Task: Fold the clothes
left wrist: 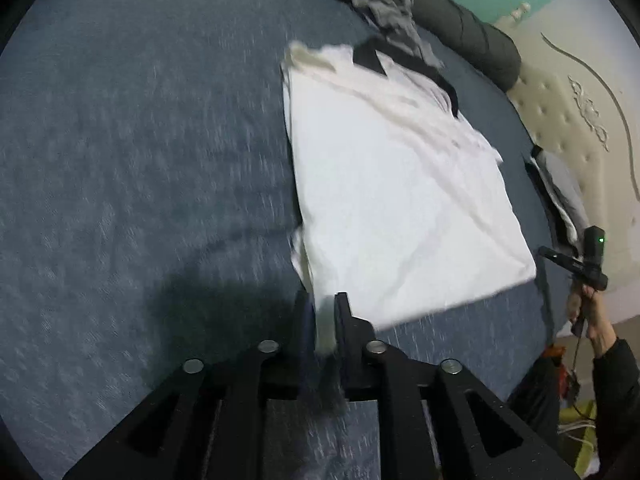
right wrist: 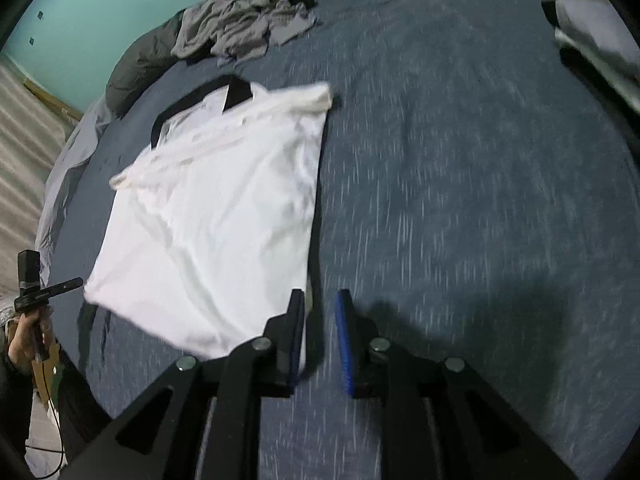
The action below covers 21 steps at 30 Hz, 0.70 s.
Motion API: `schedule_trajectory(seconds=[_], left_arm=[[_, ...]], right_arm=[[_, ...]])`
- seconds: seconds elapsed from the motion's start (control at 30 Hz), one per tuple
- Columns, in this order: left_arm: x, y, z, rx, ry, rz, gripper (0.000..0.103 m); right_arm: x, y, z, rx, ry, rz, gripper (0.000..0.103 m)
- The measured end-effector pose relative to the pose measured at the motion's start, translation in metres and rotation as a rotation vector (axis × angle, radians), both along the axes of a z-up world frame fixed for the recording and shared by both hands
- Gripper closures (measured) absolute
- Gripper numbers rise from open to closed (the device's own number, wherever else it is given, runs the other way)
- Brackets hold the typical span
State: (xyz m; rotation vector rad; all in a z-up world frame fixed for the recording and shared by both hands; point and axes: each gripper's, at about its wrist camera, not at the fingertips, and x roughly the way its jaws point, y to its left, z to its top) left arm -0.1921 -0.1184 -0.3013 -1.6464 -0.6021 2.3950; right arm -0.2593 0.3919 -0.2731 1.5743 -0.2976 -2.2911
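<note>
White polo shirt (left wrist: 400, 184), folded lengthwise, lies flat on the blue bedspread (left wrist: 140, 160). Left wrist view: left gripper (left wrist: 322, 312) stands narrowly open with the hem corner between its jaws; grip uncertain. Right wrist view: right gripper (right wrist: 320, 320) stands parted, empty, just beside the opposite hem corner. Judged step: seizing the hem. Next move: close both, carry hem to collar.

You have one white shirt (left wrist: 400, 200) on one blue bed (left wrist: 140, 140), one crumpled grey garment (right wrist: 244, 24), one folded pile (left wrist: 560, 196) by the headboard, and two grippers (left wrist: 322, 300) (right wrist: 320, 300), each with two fingers.
</note>
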Motion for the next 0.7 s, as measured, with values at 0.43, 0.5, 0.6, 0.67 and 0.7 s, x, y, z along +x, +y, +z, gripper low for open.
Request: schedule_trajectory(seconds=[0.43, 0.5, 0.6, 0.67, 0.7], left_arm=[[-0.126, -0.006, -0.012, -0.144, 0.062, 0.014, 0.068], [-0.138, -0.006, -0.019, -0.181, 0.056, -0.006, 0.068], [-0.154, -0.008, -0.029, -0.219, 0.06, -0.017, 0.073], [-0.162, -0.011, -0.032, -0.226, 0.074, -0.011, 0.074], [-0.165, -0.012, -0.033, -0.228, 0.079, -0.011, 0.074]], right_arm=[[-0.096, -0.043, -0.007, 0.061, 0.049, 0.016, 0.081], [-0.108, -0.048, -0.012, 0.081, 0.05, 0.023, 0.081], [-0.127, -0.053, -0.021, 0.112, 0.054, 0.031, 0.081], [-0.137, -0.055, -0.026, 0.131, 0.055, 0.032, 0.081], [-0.142, -0.056, -0.029, 0.142, 0.053, 0.03, 0.081]])
